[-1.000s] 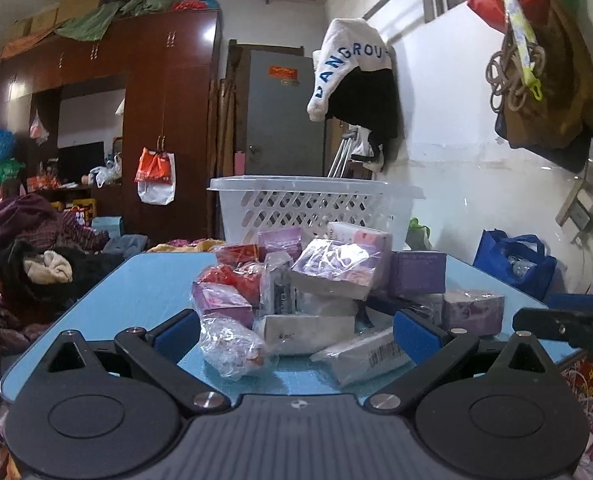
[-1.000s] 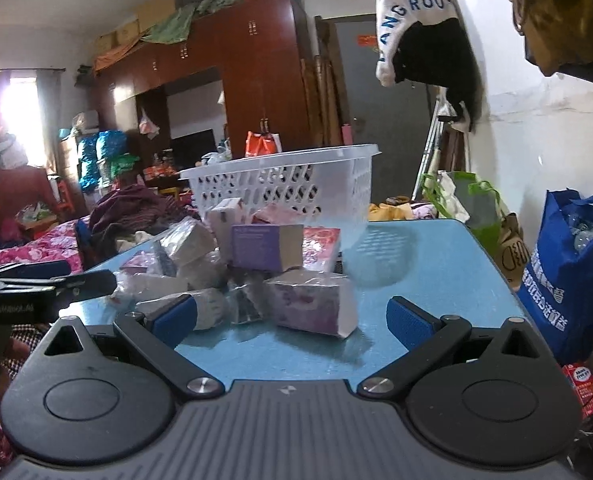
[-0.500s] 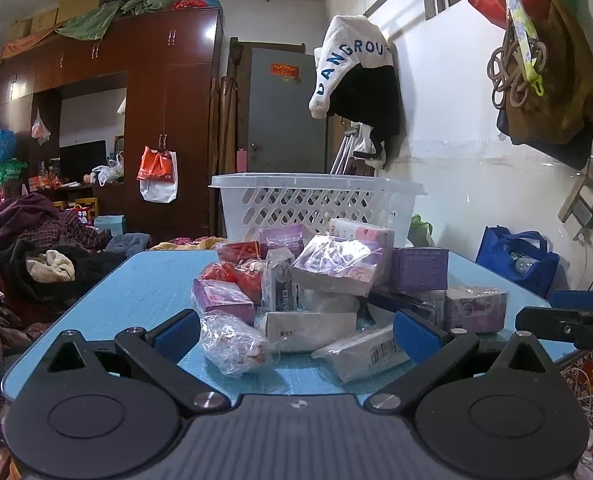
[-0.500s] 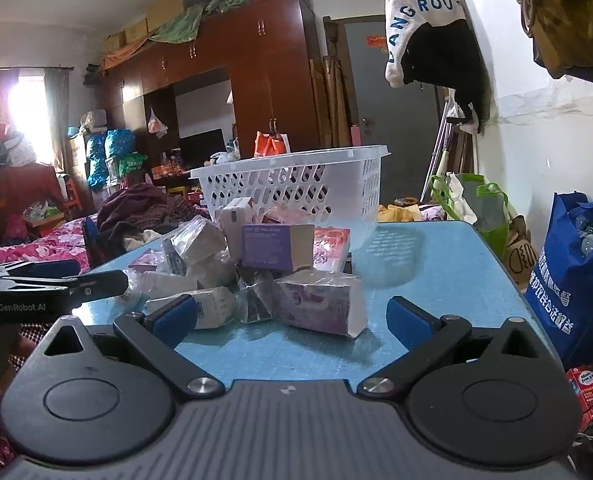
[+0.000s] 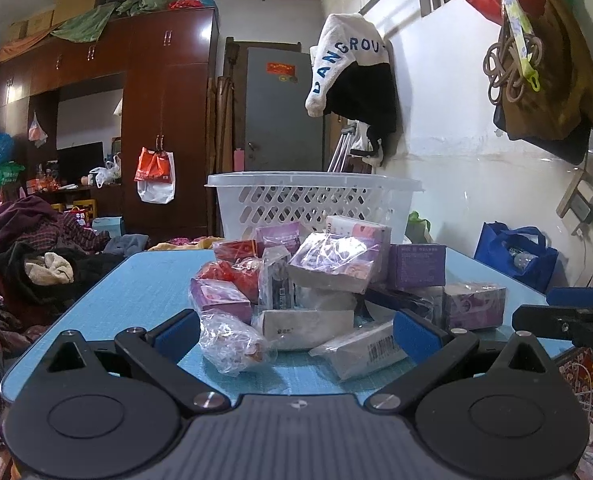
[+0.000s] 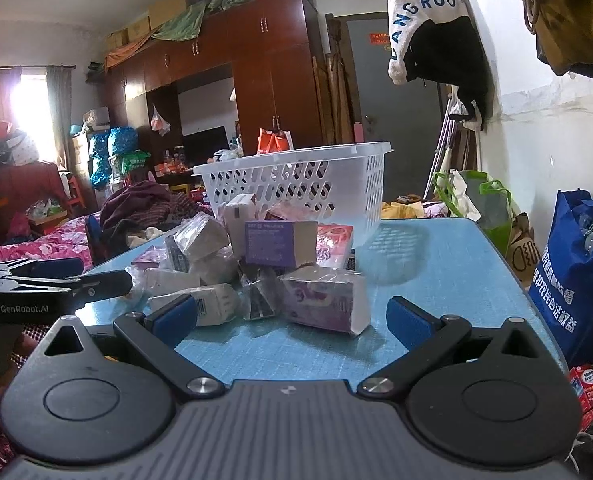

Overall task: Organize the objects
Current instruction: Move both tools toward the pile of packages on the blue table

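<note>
The light blue worktop (image 5: pixel 144 280) with a fine grid pattern carries a heap of small wrapped packages (image 5: pixel 320 280) at the centre of both views. Behind the heap, toward the upper centre of each frame, stands a white perforated plastic basket (image 5: pixel 316 200); its long axis runs across the left wrist view, and its open top faces upward.

Left gripper (image 5: pixel 296 328): the jaws are spread wide and hold nothing. Between the blue pads, in the lower centre of the left wrist view, lie a crinkled clear plastic bag (image 5: pixel 232 340) and a white barcoded box (image 5: pixel 368 350). The long axis of the box runs from lower left to upper right of the frame. A purple rectangular carton (image 5: pixel 416 266) sits upright right of centre, its printed face toward the camera.

Right gripper (image 6: pixel 292 320): the jaws are spread wide and hold nothing. A white and purple wrapped box (image 6: pixel 324 300) lies just beyond the pads at frame centre, its long axis running left to right. The purple carton (image 6: pixel 280 244) rests above it on the heap.

Each gripper appears in the other's view: the right at the right edge of the left wrist view, the left at the left edge of the right wrist view.

A blue fabric bag (image 6: pixel 580 276) stands at the right edge of the right wrist view, beside the worktop.
</note>
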`<control>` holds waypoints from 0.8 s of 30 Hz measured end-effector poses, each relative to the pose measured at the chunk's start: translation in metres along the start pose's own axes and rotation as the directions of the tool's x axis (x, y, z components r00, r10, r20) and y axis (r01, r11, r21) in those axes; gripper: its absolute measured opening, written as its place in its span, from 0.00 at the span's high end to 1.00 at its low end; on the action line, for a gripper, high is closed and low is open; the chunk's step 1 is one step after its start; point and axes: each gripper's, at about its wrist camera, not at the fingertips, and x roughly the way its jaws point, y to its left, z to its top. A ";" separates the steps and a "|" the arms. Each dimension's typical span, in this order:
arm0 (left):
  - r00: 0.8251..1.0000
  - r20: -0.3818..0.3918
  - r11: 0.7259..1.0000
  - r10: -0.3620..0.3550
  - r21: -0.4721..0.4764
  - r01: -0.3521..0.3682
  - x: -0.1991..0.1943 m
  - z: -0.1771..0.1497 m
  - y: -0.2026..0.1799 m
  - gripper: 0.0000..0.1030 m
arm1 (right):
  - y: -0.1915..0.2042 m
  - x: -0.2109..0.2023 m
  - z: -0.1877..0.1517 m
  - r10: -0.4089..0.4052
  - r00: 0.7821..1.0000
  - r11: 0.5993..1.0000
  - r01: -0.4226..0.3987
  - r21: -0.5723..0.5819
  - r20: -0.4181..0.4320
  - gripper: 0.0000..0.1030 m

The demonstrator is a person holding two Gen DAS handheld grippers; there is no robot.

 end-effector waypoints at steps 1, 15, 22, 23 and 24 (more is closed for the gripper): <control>1.000 -0.001 1.000 -0.001 0.003 0.001 0.000 0.000 -0.001 0.00 | 0.000 0.000 0.000 0.000 1.000 1.000 0.000 0.000 0.000 0.00; 1.000 -0.004 0.999 -0.016 0.028 0.016 0.003 -0.002 0.001 0.00 | -0.004 0.003 -0.003 0.037 0.999 0.999 -0.036 0.016 -0.004 0.00; 0.999 0.039 0.999 -0.019 0.039 0.018 0.000 -0.003 0.016 0.00 | -0.007 0.003 -0.005 0.017 0.999 1.000 -0.017 0.022 0.028 0.00; 0.999 0.049 0.999 -0.011 0.040 0.009 0.000 -0.004 0.021 0.00 | -0.009 0.004 -0.006 0.012 0.999 1.000 -0.013 0.025 0.031 0.03; 0.999 0.052 0.999 -0.004 0.038 0.002 0.001 -0.004 0.025 0.00 | -0.011 0.006 -0.007 0.009 1.000 1.000 -0.010 0.030 0.030 0.05</control>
